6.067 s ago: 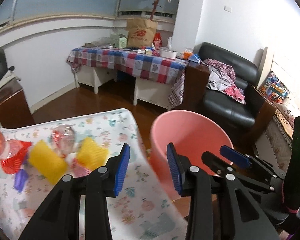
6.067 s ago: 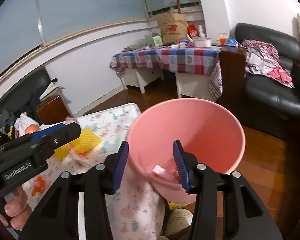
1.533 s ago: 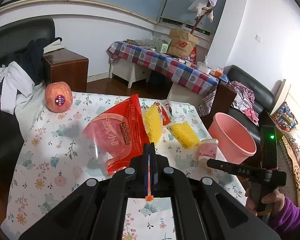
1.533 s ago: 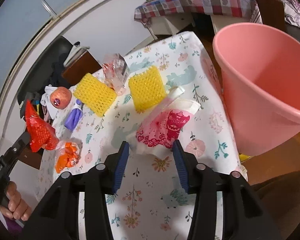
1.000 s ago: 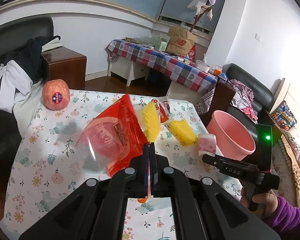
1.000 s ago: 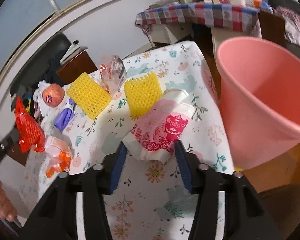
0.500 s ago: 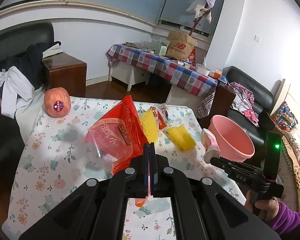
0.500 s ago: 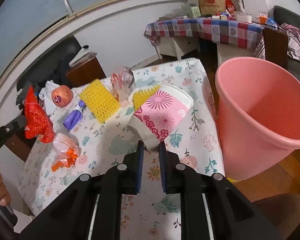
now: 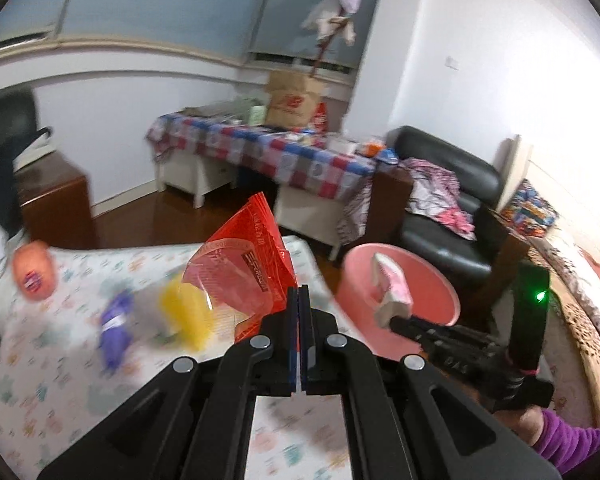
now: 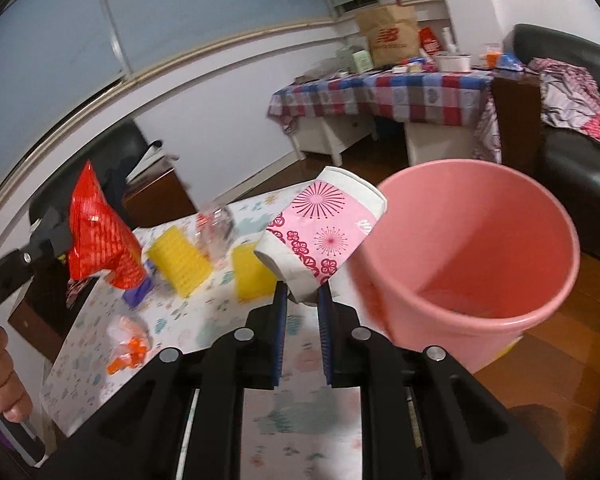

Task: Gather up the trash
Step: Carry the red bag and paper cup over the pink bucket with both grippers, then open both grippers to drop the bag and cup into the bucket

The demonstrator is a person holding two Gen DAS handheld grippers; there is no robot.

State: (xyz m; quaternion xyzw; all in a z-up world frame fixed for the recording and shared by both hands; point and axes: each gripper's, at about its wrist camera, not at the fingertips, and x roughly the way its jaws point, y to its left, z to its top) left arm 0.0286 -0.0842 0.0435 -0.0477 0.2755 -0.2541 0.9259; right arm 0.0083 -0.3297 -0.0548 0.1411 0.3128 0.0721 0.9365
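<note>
My left tool (image 9: 299,312) holds a snack bag (image 9: 246,276) up above the table (image 9: 60,380). My right tool (image 10: 302,304) holds a paper cup (image 10: 320,236) tilted, just left of the bucket (image 10: 472,248), which stands off the table's right edge. On the table, two foam nets (image 10: 180,260) lie behind the cup, with a small bottle (image 9: 116,320) to their left and an apple (image 9: 33,275) at the far left. A sofa (image 9: 444,200) sits behind the bucket.

Blurred tabletop litter (image 9: 114,322); bucket (image 10: 476,248) bottom behind its rim
</note>
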